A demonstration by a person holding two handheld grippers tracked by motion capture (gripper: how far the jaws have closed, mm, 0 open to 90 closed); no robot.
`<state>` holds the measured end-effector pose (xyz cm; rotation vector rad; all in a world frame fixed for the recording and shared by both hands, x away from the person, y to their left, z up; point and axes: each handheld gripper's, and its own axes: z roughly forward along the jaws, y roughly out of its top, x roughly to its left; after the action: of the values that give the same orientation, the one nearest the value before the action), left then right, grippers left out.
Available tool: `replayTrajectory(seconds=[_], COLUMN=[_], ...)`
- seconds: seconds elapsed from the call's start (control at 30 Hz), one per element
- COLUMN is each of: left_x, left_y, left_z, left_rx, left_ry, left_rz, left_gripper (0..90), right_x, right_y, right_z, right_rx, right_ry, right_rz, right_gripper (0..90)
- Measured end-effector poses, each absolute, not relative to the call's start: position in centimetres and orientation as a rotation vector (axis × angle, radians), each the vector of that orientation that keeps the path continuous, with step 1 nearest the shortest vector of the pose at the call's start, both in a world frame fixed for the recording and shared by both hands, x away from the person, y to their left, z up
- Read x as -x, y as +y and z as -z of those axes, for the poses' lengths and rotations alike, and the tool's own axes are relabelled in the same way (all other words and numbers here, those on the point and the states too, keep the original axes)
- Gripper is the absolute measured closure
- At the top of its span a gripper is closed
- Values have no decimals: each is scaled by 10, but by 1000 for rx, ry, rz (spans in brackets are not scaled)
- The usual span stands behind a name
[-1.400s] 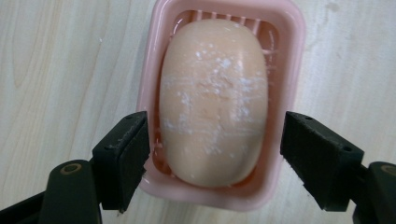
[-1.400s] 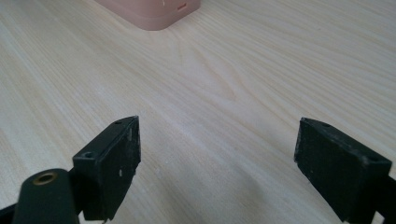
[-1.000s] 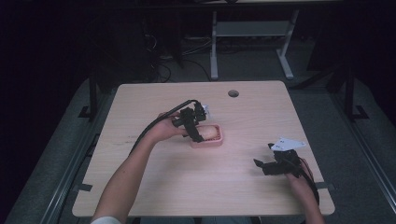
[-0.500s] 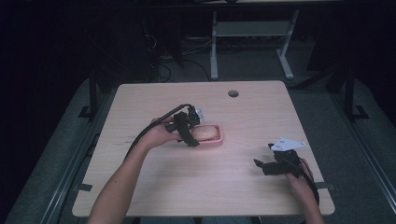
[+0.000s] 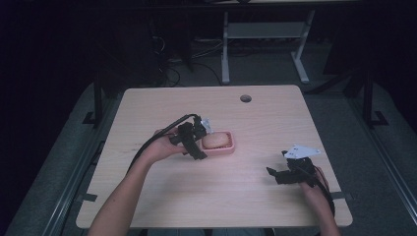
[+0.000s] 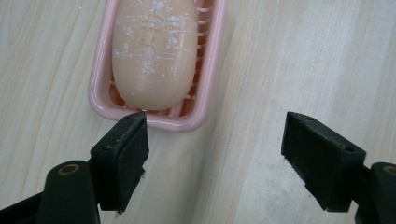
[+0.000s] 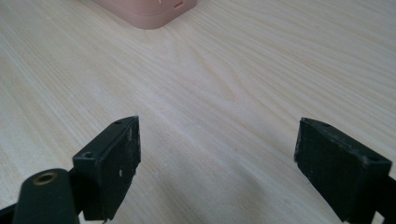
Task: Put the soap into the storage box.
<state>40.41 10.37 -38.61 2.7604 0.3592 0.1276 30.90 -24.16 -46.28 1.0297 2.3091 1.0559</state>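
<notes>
A beige bar of soap (image 5: 216, 141) (image 6: 154, 51) lies in a pink ridged soap dish (image 5: 231, 147) (image 6: 205, 93) near the middle of the wooden table. My left gripper (image 5: 200, 142) (image 6: 215, 154) is open just off the dish's left end. Its jaws stand wide over bare wood, and one fingertip is close to the dish rim without touching the soap. My right gripper (image 5: 276, 164) (image 7: 217, 163) is open and low over the table at the near right. It points toward the dish, whose corner (image 7: 149, 11) lies well ahead of it.
The table (image 5: 162, 196) has a round cable hole (image 5: 245, 98) near its far edge. Dark floor, cables and a desk frame (image 5: 226, 44) lie beyond it. The person's forearms come in from the near edge.
My left gripper has drawn back from over the dish, to the left and toward the person, leaving the soap uncovered in the dish. The right gripper has stayed put.
</notes>
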Motion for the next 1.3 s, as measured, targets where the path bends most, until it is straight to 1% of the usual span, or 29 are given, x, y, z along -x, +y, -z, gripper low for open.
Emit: replayTrajectory(seconds=[0.57, 0.67, 0.73, 1.3], left_x=[-390, -388, -385, -371], left_y=[116, 120, 121, 137], left_z=[386, 388, 389, 395], left_rx=[-2748, -2751, -2753, -2722], left_ry=[363, 372, 370, 409], left_rz=[-145, -131, -146, -125], left_gripper=[224, 223, 220, 221], right_x=[-310, -310, -310, -310], right_y=[-242, -242, -242, -241], right_z=[463, 463, 463, 464], right_rx=[-1037, -1037, -1040, -1037], right_ry=[2306, 2304, 2304, 2306], right_rz=[-1050, -1050, -1049, -1039], right_gripper=[139, 139, 139, 139])
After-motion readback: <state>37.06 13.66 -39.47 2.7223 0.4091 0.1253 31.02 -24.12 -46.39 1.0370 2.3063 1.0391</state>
